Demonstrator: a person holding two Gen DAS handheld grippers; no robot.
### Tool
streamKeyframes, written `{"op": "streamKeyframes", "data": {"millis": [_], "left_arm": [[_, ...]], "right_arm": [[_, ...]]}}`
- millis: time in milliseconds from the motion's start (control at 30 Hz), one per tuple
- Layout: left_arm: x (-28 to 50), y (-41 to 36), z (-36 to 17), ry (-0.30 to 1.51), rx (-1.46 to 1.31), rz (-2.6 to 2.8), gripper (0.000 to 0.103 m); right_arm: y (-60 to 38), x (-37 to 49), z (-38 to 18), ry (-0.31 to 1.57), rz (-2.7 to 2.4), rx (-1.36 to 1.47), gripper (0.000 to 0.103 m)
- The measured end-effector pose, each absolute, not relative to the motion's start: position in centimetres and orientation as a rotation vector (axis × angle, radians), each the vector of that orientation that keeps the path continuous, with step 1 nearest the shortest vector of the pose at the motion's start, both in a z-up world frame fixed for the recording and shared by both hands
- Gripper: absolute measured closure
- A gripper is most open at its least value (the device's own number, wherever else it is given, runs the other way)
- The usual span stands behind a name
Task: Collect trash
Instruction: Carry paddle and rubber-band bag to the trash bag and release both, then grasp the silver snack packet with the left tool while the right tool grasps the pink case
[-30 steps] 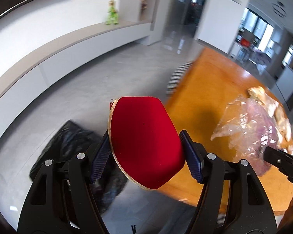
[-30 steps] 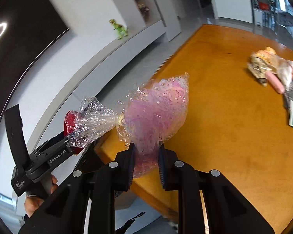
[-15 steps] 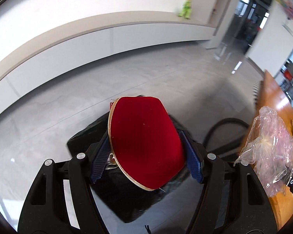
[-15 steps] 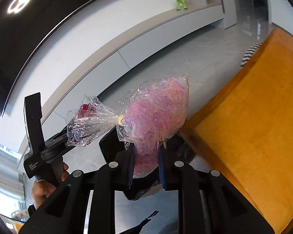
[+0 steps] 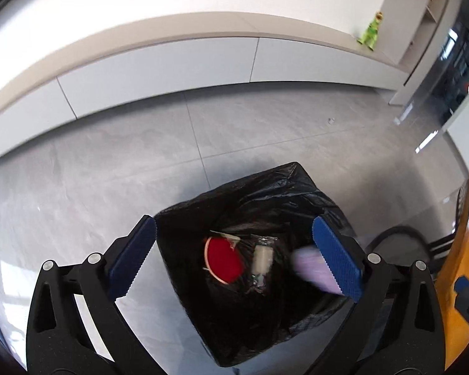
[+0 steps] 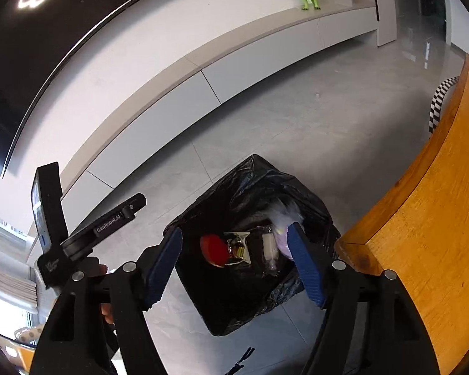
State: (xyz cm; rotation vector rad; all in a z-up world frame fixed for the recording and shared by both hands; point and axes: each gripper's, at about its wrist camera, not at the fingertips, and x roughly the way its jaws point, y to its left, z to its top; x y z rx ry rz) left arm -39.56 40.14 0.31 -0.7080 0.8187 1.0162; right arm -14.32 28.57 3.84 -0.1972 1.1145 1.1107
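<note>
Both grippers, left gripper (image 5: 234,261) and right gripper (image 6: 236,264), are hovering spread wide over the trash bin (image 5: 300,193), releasing trash: red paddle (image 5: 223,261) and pink bag (image 6: 283,234) are lying inside.

both views down onto bin (image 5: 265,206)

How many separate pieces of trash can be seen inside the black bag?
4 in the black bag: red paddle, shiny wrapper, white packet, and blurred pink bag at the right side. More may be hidden beneath.
</note>
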Motion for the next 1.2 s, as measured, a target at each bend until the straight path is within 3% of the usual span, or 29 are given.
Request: {"op": "streamKeyframes", "data": {"millis": [533, 1100, 1200], "left_arm": [[-34.5, 36.2, 3.3, 0.822, -0.642, 0.848, 0.006], [-15.5, 20.8, 7.0, 0.933, -0.389, 0.348, 0.006], [-12.4, 18.3, 7.2, 0.956, -0.363, 0.265, 0.006]], "right_arm": [[21.7, -13.9, 5.1, 1.066, 1.046, -0.127, 0.031], [2.8, -2.5, 6.9, 1.011, 0.638, -0.112, 0.032], [-0.3, 0.9, 7.0, 1.038, 0.583, -0.126, 0.041]]}}
